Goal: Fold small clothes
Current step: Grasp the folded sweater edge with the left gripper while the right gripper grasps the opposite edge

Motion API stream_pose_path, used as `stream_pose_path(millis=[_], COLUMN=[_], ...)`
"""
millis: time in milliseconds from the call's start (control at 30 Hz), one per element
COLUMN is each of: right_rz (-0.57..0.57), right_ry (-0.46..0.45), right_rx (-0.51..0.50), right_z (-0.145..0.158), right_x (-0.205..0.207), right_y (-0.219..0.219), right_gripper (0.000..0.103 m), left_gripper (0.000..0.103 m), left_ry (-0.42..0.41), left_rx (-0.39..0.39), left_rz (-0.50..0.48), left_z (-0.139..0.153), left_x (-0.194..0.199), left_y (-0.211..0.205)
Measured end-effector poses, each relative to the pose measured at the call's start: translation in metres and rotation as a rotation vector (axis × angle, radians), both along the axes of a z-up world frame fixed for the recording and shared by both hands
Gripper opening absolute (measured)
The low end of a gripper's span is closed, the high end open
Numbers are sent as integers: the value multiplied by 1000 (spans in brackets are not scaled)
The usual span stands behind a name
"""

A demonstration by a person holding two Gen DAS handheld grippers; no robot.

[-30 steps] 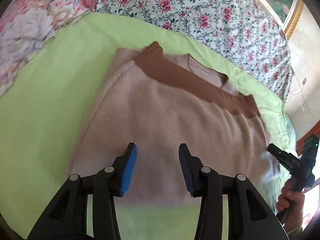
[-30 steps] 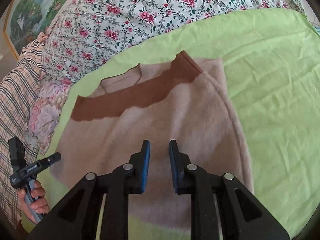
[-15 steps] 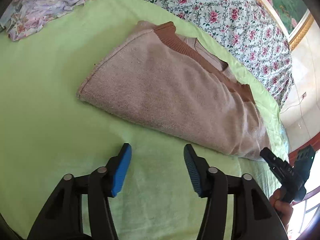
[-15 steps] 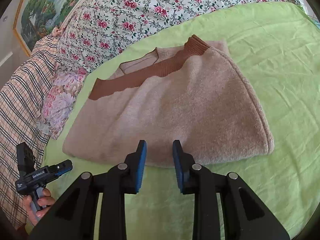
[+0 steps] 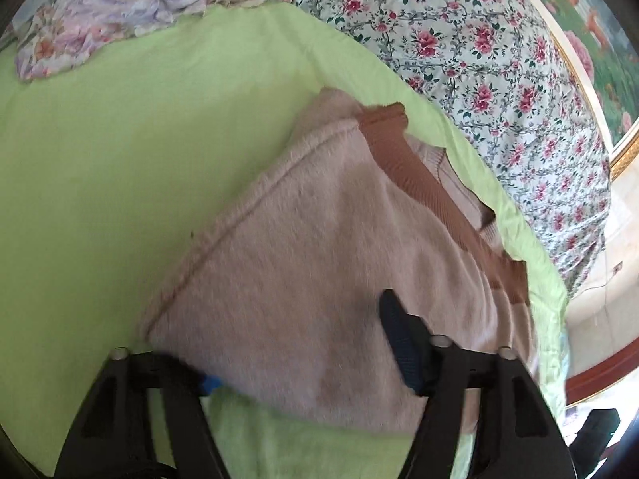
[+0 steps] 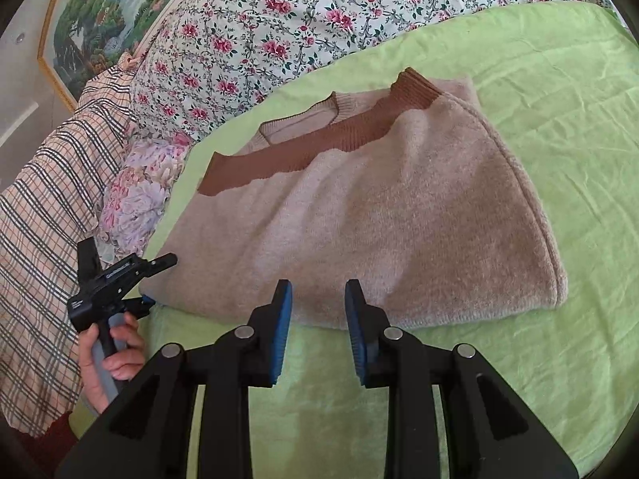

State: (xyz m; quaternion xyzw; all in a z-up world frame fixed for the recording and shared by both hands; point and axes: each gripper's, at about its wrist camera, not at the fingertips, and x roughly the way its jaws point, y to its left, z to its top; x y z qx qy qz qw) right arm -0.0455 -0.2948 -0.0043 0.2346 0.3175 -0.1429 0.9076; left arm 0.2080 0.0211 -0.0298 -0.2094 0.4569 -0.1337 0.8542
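You held the left gripper (image 5: 295, 359) wide open, straddling the folded sweater's (image 6: 379, 215) end to grasp it, while the right gripper (image 6: 317, 327) waited open, empty.

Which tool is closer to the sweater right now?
Left. The left tool straddles the sweater's near corner, one finger tucked under it. The right tool hovers open just short of its front edge.
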Motion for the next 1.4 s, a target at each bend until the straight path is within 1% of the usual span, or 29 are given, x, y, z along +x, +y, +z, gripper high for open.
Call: stream_pose_path(millis=[33, 67, 100, 133, 167, 267, 333, 367, 400, 433, 467, 500, 567, 633, 667, 733, 767, 800, 833, 867, 900, 967, 1000, 1100, 1233, 1300, 1400], right_rz=[7, 15, 30, 41, 53, 115, 166, 188, 219, 243, 250, 273, 333, 387, 392, 375, 369, 374, 368, 357, 348, 340, 338, 327, 294, 258, 181], right_ry=[-1, -6, -16, -20, -19, -9, 3, 6, 3, -1, -1, 1, -1, 5, 21, 85, 102, 105, 108, 112, 99, 58, 41, 10, -17, -5, 66], right_rx=[1, 5, 19, 30, 42, 82, 145, 182, 229, 278, 301, 338, 397, 456, 468, 447, 430, 420, 416, 422, 436, 404, 380, 290, 180, 126, 67], right_z=[2, 5, 9, 11, 15, 29, 37, 40, 41, 41, 42, 41, 38, 29, 23, 13, 10, 8, 6, 5, 6, 18, 27, 56, 84, 88, 75], right_x=[2, 5, 7, 9, 12, 27, 42, 51, 62, 75, 84, 99, 123, 152, 165, 193, 204, 215, 221, 226, 228, 223, 218, 196, 162, 145, 123], right_y=[-3, -7, -12, -17, -22, -40, -55, -62, -70, -78, -82, -87, -93, -96, -98, -99, -98, -96, -96, -97, -98, -99, -99, -103, -121, -134, -157], right_gripper=[29, 29, 29, 29, 29, 29, 29, 34, 41, 61, 76, 78, 79, 79, 79, 79, 77, 73, 51, 32, 32, 20, 17, 16, 16, 16, 15], left_gripper=[19, 13, 12, 10, 9, 8, 7, 7, 7, 7, 7, 7, 7, 7, 7, 7, 7, 7, 7, 7, 7, 7, 7, 7, 7, 7, 7], left_ry=[0, 3, -7, -30, -61, -153, -200, -222, -234, -243, -248, -249, -240, -219, -209, -200, -203, -207, -211, -213, -213, -209, -209, -225, -274, -276, -236], left_rx=[5, -5, 4, 22, 41, 55, 76, 87, 92, 95, 101, 112, 156, 175, 176, 182, 191, 198, 202, 203, 201, 185, 178, 148, 114, 100, 96], left_rz=[-16, -34, -38, -46, -68, -146, -202, -235, -266, -306, -332, -357, -411, -449, -462, -479, -486, -487, -484, -483, -483, -478, -479, -504, -582, -620, -672], left_z=[1, 2, 7, 14, 24, 54, 68, 73, 75, 76, 74, 71, 60, 48, 43, 35, 33, 33, 33, 33, 34, 37, 38, 50, 67, 65, 47], left_x=[5, 8, 9, 7, 4, -10, -20, -25, -29, -33, -36, -40, -46, -48, -49, -51, -52, -53, -53, -53, -51, -48, -48, -56, -77, -83, -86], left_y=[-4, -8, -12, -16, -24, -51, -76, -91, -104, -118, -128, -139, -163, -179, -184, -189, -192, -192, -192, -192, -193, -191, -192, -201, -234, -256, -291])
